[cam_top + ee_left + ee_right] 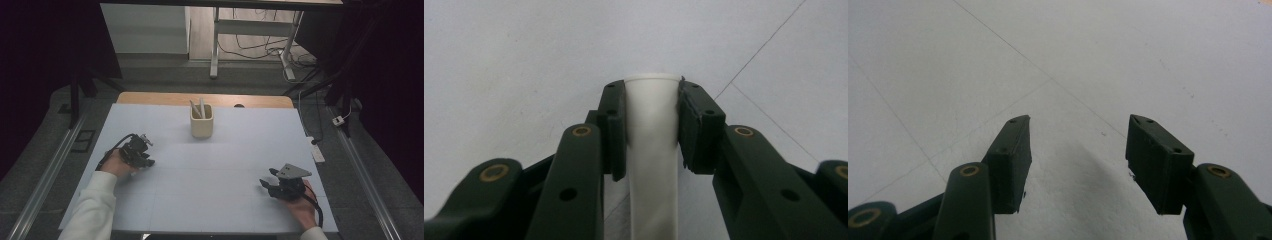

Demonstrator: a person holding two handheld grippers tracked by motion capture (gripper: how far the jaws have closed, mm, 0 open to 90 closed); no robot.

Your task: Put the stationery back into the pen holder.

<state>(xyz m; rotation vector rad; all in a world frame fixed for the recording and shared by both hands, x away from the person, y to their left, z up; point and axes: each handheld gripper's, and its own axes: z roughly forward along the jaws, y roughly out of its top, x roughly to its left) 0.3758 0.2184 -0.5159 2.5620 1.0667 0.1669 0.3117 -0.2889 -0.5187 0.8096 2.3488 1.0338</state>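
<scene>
A white cylinder [653, 150] stands between the black jaws of my left gripper [651, 92], and both pads press against its sides, so the gripper is shut on it. From above, the left gripper [139, 152] rests low on the white table at the left, held by a hand in a white sleeve. At the right, near the front edge, my right gripper [268, 182] lies in the other hand. Its jaws are open [1078, 150] with only bare table surface between them.
A beige cup [202, 126] with two pale sticks [198, 108] in it stands at the middle back of the white table mat [210, 170]. Beyond the wooden back edge [150, 98] are floor, a desk frame and cables. Rails run along both sides.
</scene>
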